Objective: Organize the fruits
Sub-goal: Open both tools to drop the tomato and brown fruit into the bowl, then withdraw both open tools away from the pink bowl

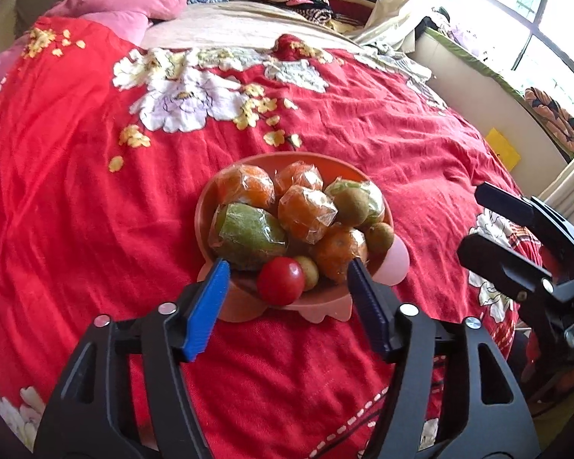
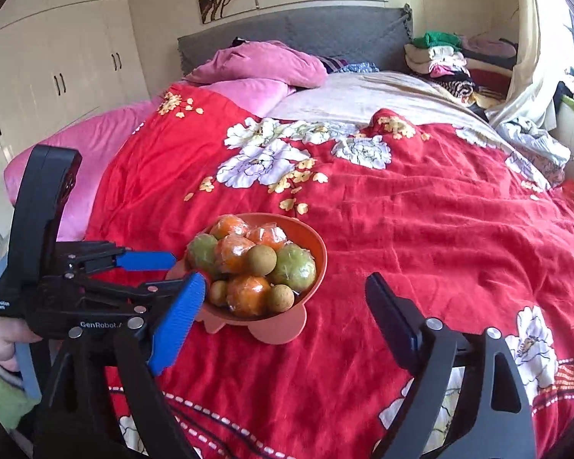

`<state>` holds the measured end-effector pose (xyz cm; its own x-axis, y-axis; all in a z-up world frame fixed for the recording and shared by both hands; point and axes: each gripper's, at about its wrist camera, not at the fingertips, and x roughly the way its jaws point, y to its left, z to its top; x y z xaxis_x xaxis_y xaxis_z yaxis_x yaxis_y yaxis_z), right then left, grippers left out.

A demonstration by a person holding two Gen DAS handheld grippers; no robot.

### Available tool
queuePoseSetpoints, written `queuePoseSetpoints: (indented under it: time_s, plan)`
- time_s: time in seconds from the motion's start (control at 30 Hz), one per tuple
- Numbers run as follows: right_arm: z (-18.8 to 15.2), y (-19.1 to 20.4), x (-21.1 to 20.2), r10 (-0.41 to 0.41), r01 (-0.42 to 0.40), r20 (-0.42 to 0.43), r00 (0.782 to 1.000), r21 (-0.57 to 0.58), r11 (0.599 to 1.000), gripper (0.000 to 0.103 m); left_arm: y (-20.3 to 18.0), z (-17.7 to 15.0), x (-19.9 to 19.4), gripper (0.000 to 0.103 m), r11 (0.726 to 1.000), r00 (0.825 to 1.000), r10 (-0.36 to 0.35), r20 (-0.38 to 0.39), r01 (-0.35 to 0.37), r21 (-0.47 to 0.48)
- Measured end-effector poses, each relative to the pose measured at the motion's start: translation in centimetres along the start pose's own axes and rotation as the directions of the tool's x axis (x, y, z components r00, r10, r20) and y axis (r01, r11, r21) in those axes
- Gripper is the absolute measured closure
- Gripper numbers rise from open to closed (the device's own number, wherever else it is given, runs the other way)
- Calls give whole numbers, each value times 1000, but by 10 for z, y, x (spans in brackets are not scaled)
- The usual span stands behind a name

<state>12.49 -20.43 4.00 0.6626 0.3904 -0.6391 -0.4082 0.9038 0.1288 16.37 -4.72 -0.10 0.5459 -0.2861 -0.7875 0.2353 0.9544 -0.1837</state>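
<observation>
A salmon-pink footed bowl [image 1: 206,206] stands on the red floral bedspread, piled with wrapped oranges [image 1: 306,212], wrapped green fruits [image 1: 248,235], small brown-green round fruits [image 1: 350,204] and a red tomato [image 1: 280,281] at its near rim. My left gripper [image 1: 287,271] is open, its blue fingertips either side of the bowl's near rim and the tomato. In the right wrist view the bowl [image 2: 317,252] sits left of centre. My right gripper [image 2: 283,287] is open and empty, held just right of the bowl. The left gripper [image 2: 162,267] shows there at the bowl's left side.
The red bedspread [image 1: 363,122] covers most of the bed. Pink pillows [image 2: 264,63] lie at the head. Folded clothes [image 2: 447,57] are stacked at the far right corner. A wardrobe [image 2: 57,57] stands left, and a window bench [image 1: 497,88] right.
</observation>
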Motion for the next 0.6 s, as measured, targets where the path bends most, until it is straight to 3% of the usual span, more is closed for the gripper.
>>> queuePoseSetpoints:
  time_s: [0.07, 0.37, 0.6]
  plan:
    - [-1, 3, -6, -3, 3, 6, 1000, -5, 1000, 11, 0, 0, -6, 37, 1000, 1000, 10, 11, -10, -2]
    - [-5, 16, -33, -26, 28, 43, 999, -38, 999, 7, 2, -13, -42, 13, 996, 994, 82, 70, -81, -24]
    - [-14, 26, -52, -46, 49, 60, 997, -52, 997, 5, 1, -30, -71, 10, 992, 985, 127, 118, -123, -39]
